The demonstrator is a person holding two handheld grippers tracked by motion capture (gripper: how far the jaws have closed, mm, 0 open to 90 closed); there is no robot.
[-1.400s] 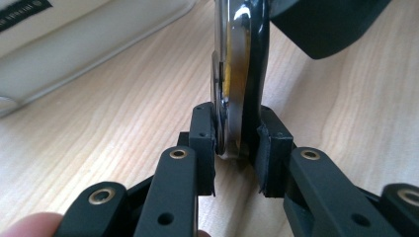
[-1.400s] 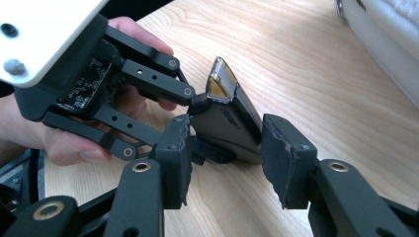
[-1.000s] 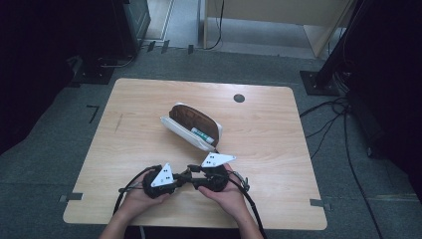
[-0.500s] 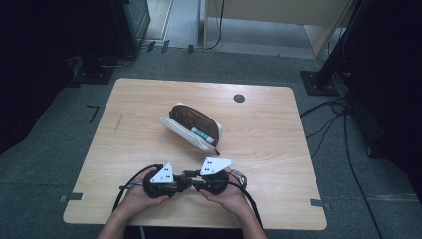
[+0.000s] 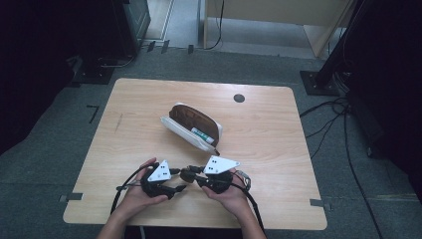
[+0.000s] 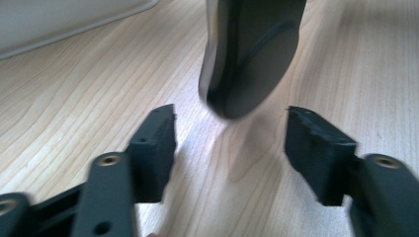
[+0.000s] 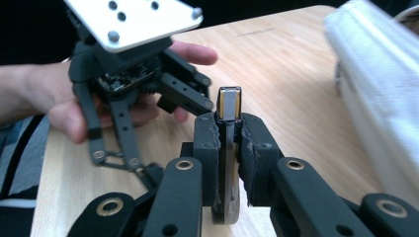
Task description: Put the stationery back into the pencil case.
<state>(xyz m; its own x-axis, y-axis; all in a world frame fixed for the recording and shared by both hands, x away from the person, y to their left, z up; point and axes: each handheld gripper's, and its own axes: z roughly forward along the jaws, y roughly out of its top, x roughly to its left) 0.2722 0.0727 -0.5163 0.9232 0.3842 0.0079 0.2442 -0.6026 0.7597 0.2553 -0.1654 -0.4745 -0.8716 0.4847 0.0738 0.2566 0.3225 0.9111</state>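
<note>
Even overhead light brightens the wooden table [image 5: 268,144] while the surrounding floor falls into deep shadow. The left gripper view is soft with blur; the right gripper view's white pouch [image 7: 380,84] is glary and unfocused.

No text, label, brand, number or sign can be read in any of the views. A green item inside the open pouch [image 5: 195,124] may carry print, but it is too small to be made out.

Open white pouch [image 5: 191,130] with brown lining mid-table [image 5: 268,144]; dark round grommet [image 5: 239,98] near the far edge.
</note>
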